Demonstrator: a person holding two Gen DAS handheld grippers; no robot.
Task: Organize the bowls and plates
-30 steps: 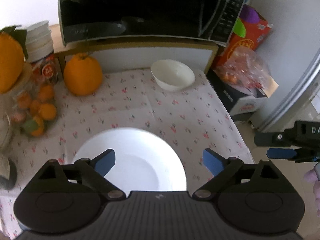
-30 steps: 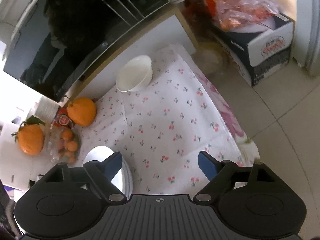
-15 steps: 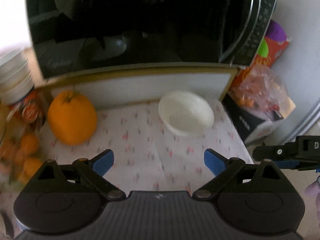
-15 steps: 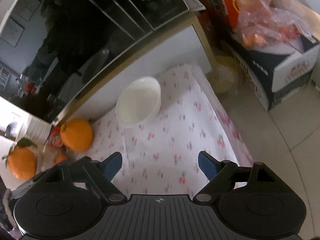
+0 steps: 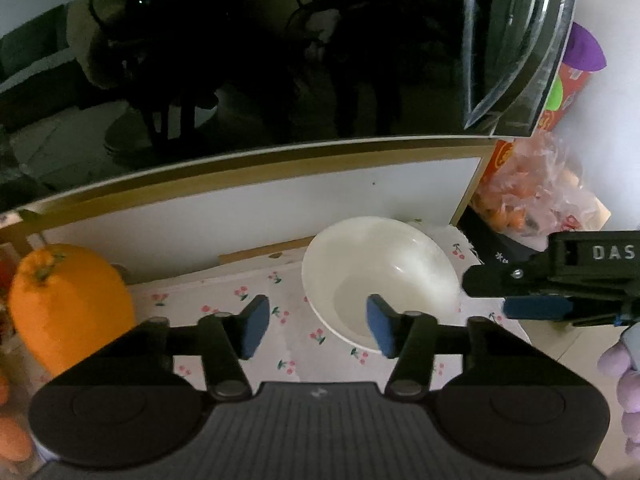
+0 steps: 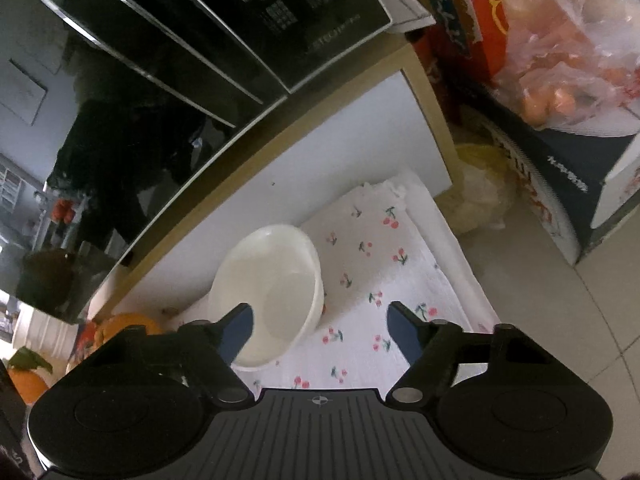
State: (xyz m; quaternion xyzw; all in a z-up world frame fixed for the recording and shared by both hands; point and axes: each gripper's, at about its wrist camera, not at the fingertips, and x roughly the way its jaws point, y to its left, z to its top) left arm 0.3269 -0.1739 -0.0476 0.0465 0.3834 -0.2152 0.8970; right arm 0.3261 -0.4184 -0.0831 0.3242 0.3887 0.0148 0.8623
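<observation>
A round white ceramic bowl (image 5: 380, 280) is seen upright on the cherry-patterned white cloth (image 6: 380, 280) covering the surface, below the black glass-fronted microwave (image 5: 240, 52). The left hand-held gripper (image 5: 314, 326) is held open and empty, one blue pad over the bowl's near rim. The right hand-held gripper (image 6: 320, 332) is spread wide, empty, beside the bowl.

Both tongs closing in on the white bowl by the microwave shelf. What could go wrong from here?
1. Both tongs target one white bowl: the left tongs straddle its near rim while the right tongs come in from the other side, so they may collide.
2. A rim-only pinch on smooth glazed ware could slip or tip the bowl.
3. The bowl sits on a loose cherry-print cloth near the table's edge; a shove could drag both toward the floor.
</observation>
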